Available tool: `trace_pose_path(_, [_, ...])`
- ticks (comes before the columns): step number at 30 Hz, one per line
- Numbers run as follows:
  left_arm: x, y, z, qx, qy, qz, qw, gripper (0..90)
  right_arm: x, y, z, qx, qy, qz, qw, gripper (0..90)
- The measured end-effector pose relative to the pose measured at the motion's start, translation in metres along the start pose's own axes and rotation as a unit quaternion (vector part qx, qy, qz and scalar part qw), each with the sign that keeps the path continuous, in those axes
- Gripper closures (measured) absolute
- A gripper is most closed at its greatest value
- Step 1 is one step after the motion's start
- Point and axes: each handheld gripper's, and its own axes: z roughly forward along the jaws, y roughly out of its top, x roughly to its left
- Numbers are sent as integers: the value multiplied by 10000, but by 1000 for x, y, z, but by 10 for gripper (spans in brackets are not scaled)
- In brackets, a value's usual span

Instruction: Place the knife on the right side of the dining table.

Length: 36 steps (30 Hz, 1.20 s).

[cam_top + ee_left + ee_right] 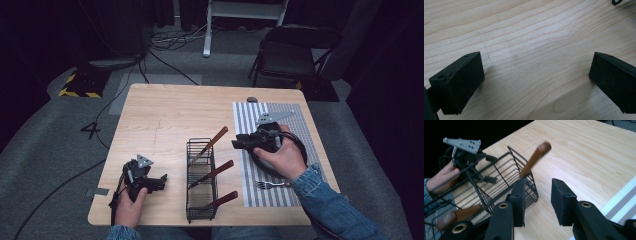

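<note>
Cutlery sorting nearly done: three wooden-handled pieces stand in the wire caddy (201, 175); the fork (270, 184) waits on the striped mat (270, 150), my right fingers (537, 200) and left fingers (449, 87) apart, empty.

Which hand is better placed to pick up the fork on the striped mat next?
Right. The right gripper hangs open over the striped mat, where the fork lies beside that hand. The left gripper rests on the far side of the wire basket.
</note>
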Motion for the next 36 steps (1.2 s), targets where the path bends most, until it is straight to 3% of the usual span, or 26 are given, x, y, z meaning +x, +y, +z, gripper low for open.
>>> trace_pose_path(7, [0,0,0,3,-1,3,10000,1,0,20,12,18,-73,84,9999,623])
trace_pose_path(16, [0,0,0,0,-1,-3,10000,1,-3,28,24,96,-87,311,9994,654])
trace_pose_path(19, [0,0,0,-5,2,0,10000,1,-4,30,30,130,22,552,9984,680])
trace_pose_path(22, [0,0,0,0,-1,-4,10000,1,-4,32,32,151,12,562,9983,723])
trace_pose_path(26, [0,0,0,-2,0,-6,10000,1,-3,34,31,158,219,628,9977,742])
trace_pose_path(27, [0,0,0,-2,0,-7,10000,1,-1,36,28,120,395,582,9974,796])
trace_pose_path(29, [0,0,0,-2,0,-7,10000,1,5,38,25,92,499,475,9976,808])
trace_pose_path(33, [0,0,0,0,0,-5,10000,1,21,45,23,161,416,90,9990,810])
trace_pose_path(36, [0,0,0,-2,0,-6,10000,1,28,52,18,152,343,-31,9993,811])
